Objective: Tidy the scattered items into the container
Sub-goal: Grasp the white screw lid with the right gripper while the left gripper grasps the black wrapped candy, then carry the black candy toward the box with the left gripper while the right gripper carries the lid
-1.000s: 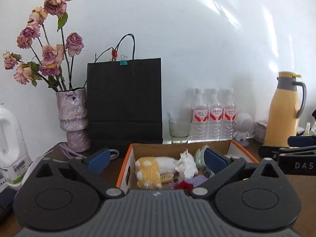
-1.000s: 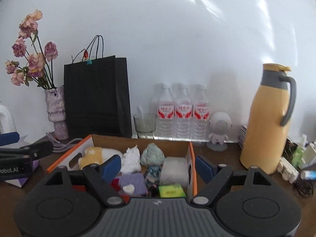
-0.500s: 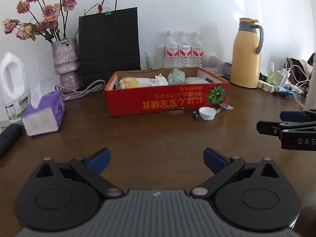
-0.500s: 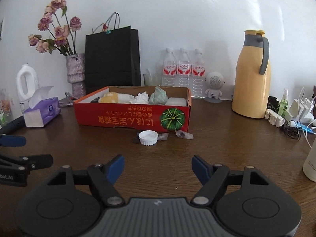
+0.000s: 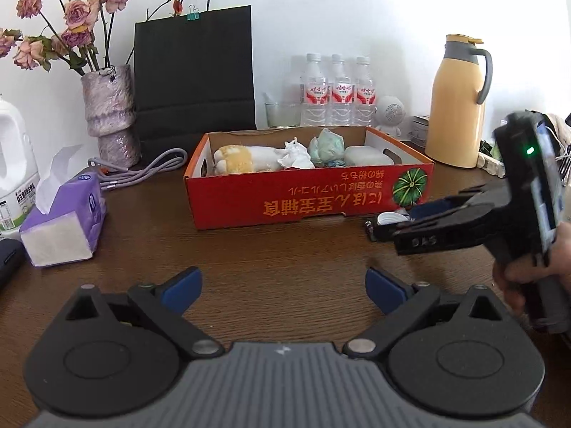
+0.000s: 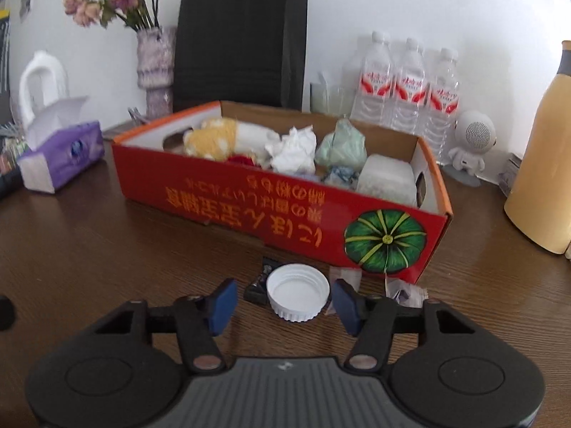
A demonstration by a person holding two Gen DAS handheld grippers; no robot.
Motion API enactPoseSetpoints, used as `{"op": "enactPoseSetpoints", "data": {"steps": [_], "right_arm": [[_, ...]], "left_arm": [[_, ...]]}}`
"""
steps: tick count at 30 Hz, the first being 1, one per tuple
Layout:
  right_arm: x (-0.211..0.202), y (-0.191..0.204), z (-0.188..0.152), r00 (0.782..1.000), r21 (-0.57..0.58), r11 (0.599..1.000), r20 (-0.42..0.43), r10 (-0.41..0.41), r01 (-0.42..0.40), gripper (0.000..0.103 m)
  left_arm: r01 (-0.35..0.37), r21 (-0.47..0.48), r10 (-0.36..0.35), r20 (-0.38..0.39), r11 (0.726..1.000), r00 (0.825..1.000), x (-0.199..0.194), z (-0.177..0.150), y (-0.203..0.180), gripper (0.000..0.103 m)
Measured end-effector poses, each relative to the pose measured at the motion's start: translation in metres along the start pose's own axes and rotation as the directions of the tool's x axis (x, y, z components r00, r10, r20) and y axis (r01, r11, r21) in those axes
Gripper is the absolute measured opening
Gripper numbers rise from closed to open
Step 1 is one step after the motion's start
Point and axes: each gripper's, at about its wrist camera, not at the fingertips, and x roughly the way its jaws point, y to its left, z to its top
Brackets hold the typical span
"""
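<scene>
Right gripper (image 6: 285, 301) closing around white cap (image 6: 298, 296), blue pads either side, not yet touching it. Cap upside down on tabletop (image 6: 107, 260), just in front of red box (image 6: 271, 210), by its pumpkin corner. Left gripper (image 5: 283, 287) wide open, empty, over bare tabletop before the box.

left claw (image 5: 283, 285) spread wide over bare table (image 5: 285, 249), red box (image 5: 307, 196) ahead, right claw (image 5: 399, 230) beside it
</scene>
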Motion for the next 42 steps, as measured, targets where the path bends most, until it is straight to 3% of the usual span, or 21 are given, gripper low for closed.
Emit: {"op": "enactPoseSetpoints", "data": {"steps": [2, 3, 6, 10, 13, 15, 19, 21, 22, 29, 33, 42], "right_arm": [[0.001, -0.003, -0.003, 1.000, 0.026, 1.000, 0.020, 0.007, -0.007, 0.049], [0.001, -0.006, -0.004, 0.999, 0.045, 0.998, 0.023, 0.031, -0.032, 0.038], [-0.007, -0.012, -0.006, 0.998, 0.077, 0.995, 0.023, 0.057, -0.058, 0.039], [-0.043, -0.034, -0.008, 0.991, 0.131, 0.989, 0.128, 0.051, -0.067, 0.039], [-0.054, -0.063, -0.014, 0.986, 0.231, 0.972, 0.164, 0.009, -0.047, 0.039], [-0.056, -0.080, -0.017, 0.987, 0.294, 0.955, 0.163, -0.011, -0.038, 0.039], [-0.056, -0.095, -0.024, 0.983, 0.344, 0.939, 0.170, -0.071, 0.008, 0.039], [-0.055, -0.098, -0.024, 0.982, 0.348, 0.937, 0.170, -0.079, 0.015, 0.039], [-0.055, -0.099, -0.024, 0.983, 0.353, 0.936, 0.168, -0.076, 0.012, 0.039], [-0.056, -0.071, -0.021, 0.983, 0.242, 0.970, 0.178, -0.050, 0.006, 0.039], [-0.057, -0.060, -0.019, 0.984, 0.190, 0.982, 0.173, -0.047, 0.014, 0.039], [-0.064, -0.042, -0.019, 0.981, 0.146, 0.988, 0.193, 0.026, -0.055, 0.039]], "left_arm": [[0.006, 0.001, -0.006, -0.016, 1.000, 1.000, 0.009, 0.004, 0.001, 0.101], [0.017, 0.005, -0.017, -0.023, 1.000, 1.000, 0.015, 0.007, 0.000, 0.100], [0.055, 0.020, -0.054, -0.025, 0.998, 0.998, 0.034, 0.021, -0.007, 0.098], [0.128, 0.031, -0.127, -0.040, 0.991, 0.991, 0.069, 0.038, -0.024, 0.090], [0.154, 0.042, -0.149, -0.098, 0.987, 0.984, 0.106, 0.045, -0.042, 0.073], [0.157, 0.045, -0.150, -0.125, 0.987, 0.981, 0.125, 0.048, -0.050, 0.052], [0.211, 0.043, -0.203, -0.142, 0.977, 0.969, 0.139, 0.049, -0.054, 0.036], [0.211, 0.057, -0.200, -0.151, 0.976, 0.968, 0.139, 0.046, -0.055, 0.020], [0.207, 0.062, -0.196, -0.157, 0.976, 0.968, 0.139, 0.044, -0.055, 0.017], [0.219, 0.112, -0.202, -0.147, 0.969, 0.968, 0.126, 0.034, -0.060, 0.015], [0.188, 0.065, -0.177, -0.140, 0.980, 0.974, 0.113, 0.035, -0.056, 0.015], [0.069, -0.049, -0.072, -0.069, 0.996, 0.995, 0.036, 0.019, -0.032, 0.015]]}}
